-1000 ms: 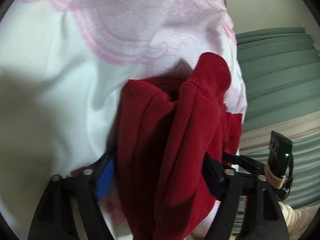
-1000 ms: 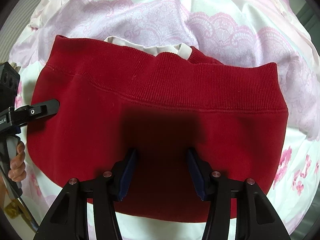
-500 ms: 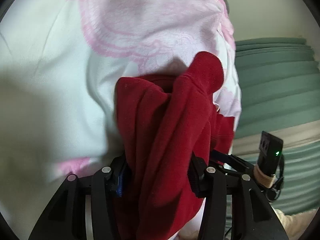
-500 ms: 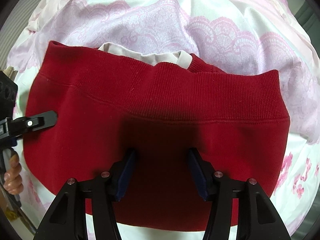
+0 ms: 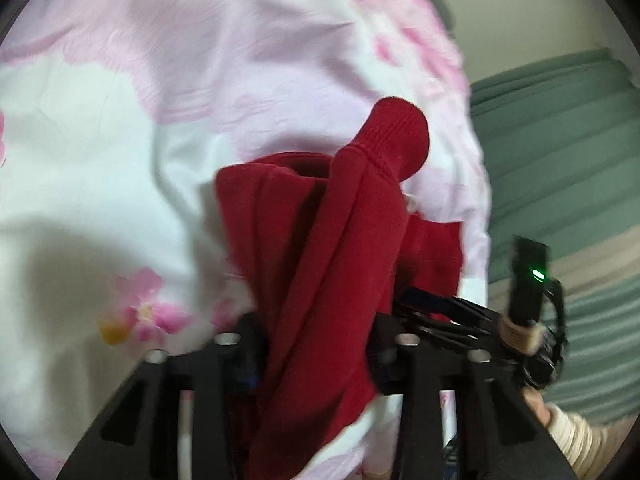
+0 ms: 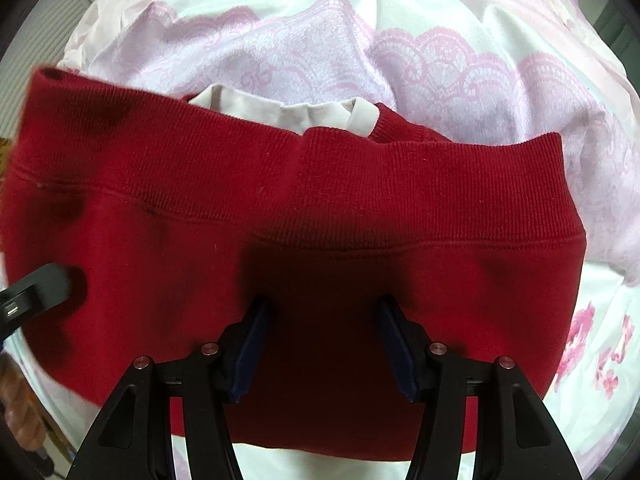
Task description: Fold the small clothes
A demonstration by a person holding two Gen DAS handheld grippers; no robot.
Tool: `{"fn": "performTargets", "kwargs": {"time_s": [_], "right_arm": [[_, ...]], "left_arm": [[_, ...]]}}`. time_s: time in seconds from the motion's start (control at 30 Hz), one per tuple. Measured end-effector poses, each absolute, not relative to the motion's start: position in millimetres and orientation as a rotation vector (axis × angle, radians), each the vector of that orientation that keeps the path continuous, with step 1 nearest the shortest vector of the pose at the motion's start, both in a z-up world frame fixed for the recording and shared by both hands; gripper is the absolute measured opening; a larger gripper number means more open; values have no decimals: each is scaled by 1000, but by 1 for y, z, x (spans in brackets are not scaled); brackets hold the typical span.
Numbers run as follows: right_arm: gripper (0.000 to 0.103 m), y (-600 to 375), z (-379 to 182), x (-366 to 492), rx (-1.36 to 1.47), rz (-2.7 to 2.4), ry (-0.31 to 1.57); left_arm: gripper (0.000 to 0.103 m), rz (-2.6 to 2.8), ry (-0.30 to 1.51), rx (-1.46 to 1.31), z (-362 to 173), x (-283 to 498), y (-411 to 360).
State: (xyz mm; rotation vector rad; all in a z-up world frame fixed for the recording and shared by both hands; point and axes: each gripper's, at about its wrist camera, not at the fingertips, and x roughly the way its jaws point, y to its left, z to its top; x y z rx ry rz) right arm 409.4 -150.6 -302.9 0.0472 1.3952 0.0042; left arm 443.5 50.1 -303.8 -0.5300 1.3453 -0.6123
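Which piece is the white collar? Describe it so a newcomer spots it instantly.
Find the pink floral bedsheet, then the red sweater folded on it. Peeking out behind its ribbed hem is the white collar, the only pale garment fabric against the red knit.

left gripper (image 5: 316, 364): jaws just closing, clamped | right gripper (image 6: 324, 340): jaws apart, pointing down

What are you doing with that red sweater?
A person is folding the red sweater on a pink flowered sheet with two grippers. The left gripper has just been closing on a bunched sleeve and now pinches it. The right gripper points down with open jaws over the sweater's body.
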Motion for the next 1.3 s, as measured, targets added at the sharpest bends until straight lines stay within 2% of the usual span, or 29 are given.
{"fn": "performTargets", "kwargs": {"time_s": [0.07,0.27,0.4,0.63,0.8,1.07,1.3], "right_arm": [[57,-152,-302,410,57,5,1394],[57,-166,-286,400,72,25,1389],[57,-161,-265,385,145,138,1363],[59,-150,-290,402,203,159,1413],[59,-148,-297,411,160,174,1444],[59,-225,-232,364,131,120,1325],[59,-315,-204,328,231,55,1271]], "left_arm": [[28,-593,1361,-476,-301,444,43],[27,-437,1437,-424,-284,449,34],[26,-385,1392,-351,-252,441,26],[19,-238,1388,-254,-230,440,15],[19,-211,1361,-157,-212,435,-18],[19,-200,1359,-58,-177,419,-90],[19,-136,1382,-55,-179,412,-171]]}}
